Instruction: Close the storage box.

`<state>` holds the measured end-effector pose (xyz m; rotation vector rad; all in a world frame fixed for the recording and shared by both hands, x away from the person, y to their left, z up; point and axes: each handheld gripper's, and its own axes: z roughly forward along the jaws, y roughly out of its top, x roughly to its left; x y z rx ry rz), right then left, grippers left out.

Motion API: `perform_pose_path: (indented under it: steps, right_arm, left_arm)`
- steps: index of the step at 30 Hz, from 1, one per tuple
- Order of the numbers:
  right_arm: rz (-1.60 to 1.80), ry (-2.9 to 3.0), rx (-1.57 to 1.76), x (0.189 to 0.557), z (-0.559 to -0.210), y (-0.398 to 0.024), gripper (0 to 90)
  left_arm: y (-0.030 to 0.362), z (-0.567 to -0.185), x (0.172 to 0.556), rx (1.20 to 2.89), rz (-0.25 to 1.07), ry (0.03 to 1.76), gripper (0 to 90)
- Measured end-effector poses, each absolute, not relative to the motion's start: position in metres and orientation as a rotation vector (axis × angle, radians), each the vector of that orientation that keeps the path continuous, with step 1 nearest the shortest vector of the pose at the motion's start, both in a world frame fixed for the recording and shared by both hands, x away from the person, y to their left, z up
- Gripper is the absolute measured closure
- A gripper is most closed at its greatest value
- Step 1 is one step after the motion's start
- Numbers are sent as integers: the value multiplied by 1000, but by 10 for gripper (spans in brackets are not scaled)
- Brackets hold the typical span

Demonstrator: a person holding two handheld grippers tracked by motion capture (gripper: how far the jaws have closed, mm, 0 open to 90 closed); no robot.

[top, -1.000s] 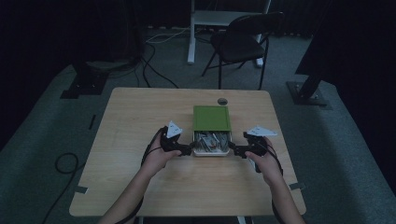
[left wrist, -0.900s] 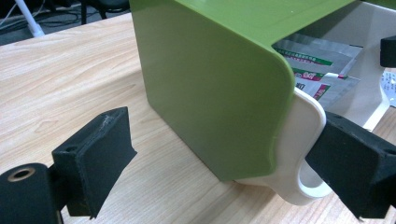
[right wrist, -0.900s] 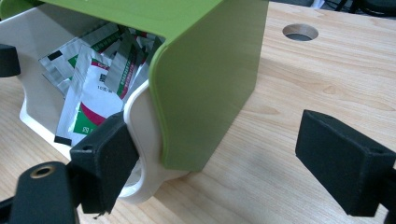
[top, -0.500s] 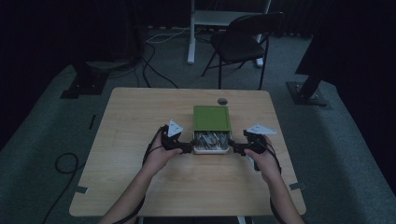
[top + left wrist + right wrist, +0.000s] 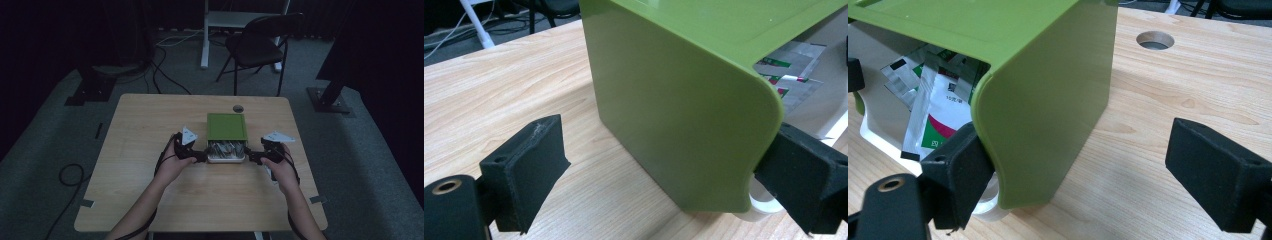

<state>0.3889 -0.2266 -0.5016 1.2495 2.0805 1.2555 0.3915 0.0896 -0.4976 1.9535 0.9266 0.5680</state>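
Green plastic box lid (image 5: 226,127), slid back over its white sachet-filled tray (image 5: 226,158), now flanked closer by both open grippers, left (image 5: 201,157) and right (image 5: 252,158), suggesting imminent handling.

I'm working over a light wooden table (image 5: 150,150) filling the middle of the high view, with a round hole (image 5: 238,108) near its far edge, right of centre. Just below centre sits a green-lidded box (image 5: 227,127), its white base (image 5: 226,159) apparently holding foil sachets (image 5: 225,149).

Sachet (image 5: 940,107) print too small, unreadable
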Motion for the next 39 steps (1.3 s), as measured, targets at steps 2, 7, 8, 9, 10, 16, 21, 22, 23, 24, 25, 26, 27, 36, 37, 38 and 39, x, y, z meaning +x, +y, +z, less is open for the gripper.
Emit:
perform_pose_path:
  steps: [2,7,8,9,10,16,21,22,23,24,25,26,27,36,37,38,39]
  right_arm:
    - [1252,2079,1248,390,-501,-226,128]
    - [1254,2080,1253,390,-502,-226,130]
    - [1256,2083,1248,390,-502,-226,139]
    - [1254,2092,1245,389,-502,-226,141]
    - [1245,2102,1243,389,-503,-227,141]
    - [1282,2094,1257,385,-504,-229,141]
    - [1300,2088,1250,382,-504,-232,141]
    - [1292,2089,1251,381,-504,-232,141]
    - [1285,2089,1251,381,-505,-232,141]
    - [1280,2093,1257,380,-505,-233,141]
    - [1273,2096,1259,379,-506,-234,141]
    - [1266,2093,1263,379,-506,-234,140]
    - [1265,2093,1262,378,-505,-234,140]
    - [1284,2075,1243,369,-500,-239,141]
    - [1282,2075,1239,369,-500,-240,141]
    - [1277,2073,1243,368,-501,-241,141]
    - [1276,2072,1245,367,-501,-242,140]
  left_arm:
    - [89,-497,392,1959,573,926,95]
    - [87,-497,391,1990,584,924,95]
    - [86,-498,390,2012,599,902,95]
    - [85,-499,389,2015,601,892,95]
    - [85,-500,389,2005,583,898,95]
    - [86,-498,387,1954,520,915,95]
    - [88,-495,383,1916,484,936,95]
    - [88,-495,382,1914,481,937,95]
    - [89,-495,381,1918,480,931,95]
    - [89,-496,380,1920,481,932,95]
    - [89,-496,379,1922,480,931,95]
    - [90,-496,379,1923,478,927,95]
    - [90,-496,379,1923,478,927,95]
    - [97,-497,372,1908,482,945,95]
    - [98,-497,372,1908,481,947,95]
    - [99,-498,372,1908,482,950,95]
    - [100,-498,371,1906,481,954,95]
